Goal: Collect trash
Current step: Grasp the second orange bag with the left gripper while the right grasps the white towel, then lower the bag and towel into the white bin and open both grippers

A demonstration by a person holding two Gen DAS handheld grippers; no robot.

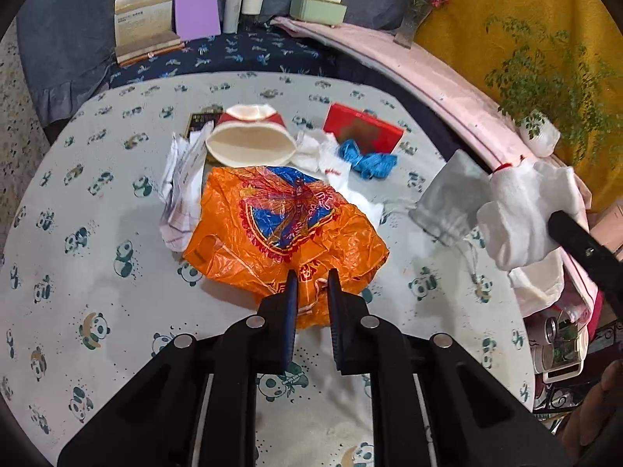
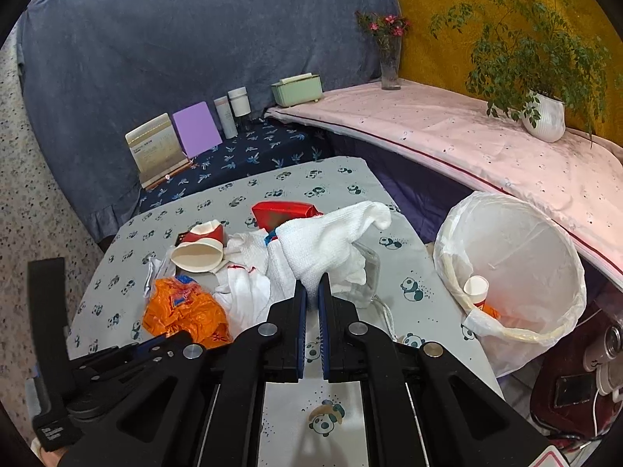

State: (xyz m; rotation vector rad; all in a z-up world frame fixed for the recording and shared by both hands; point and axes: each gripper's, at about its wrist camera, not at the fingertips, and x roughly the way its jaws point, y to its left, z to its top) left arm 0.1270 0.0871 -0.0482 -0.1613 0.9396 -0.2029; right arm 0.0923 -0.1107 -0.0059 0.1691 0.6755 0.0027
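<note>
We see grey-blue drape (image 2: 163, 39) and mustard drape (image 2: 447, 7) behind; speckled floor (image 2: 35, 202) at left; panda-print table (image 1: 117, 194) in front; pink-covered bench (image 2: 467, 144) carrying potted plant (image 2: 545, 116) and flower vase (image 2: 390, 66); light soft, even

Even, soft indoor light fills both fisheye views, colours staying vivid. The crumpled orange plastic bag (image 1: 284, 233) throws a faint shadow toward 7 o'clock on the panda-print tablecloth (image 1: 97, 272). Straight edges bow near the rims, black vignettes close every corner, and the focus softens toward those margins.
</note>
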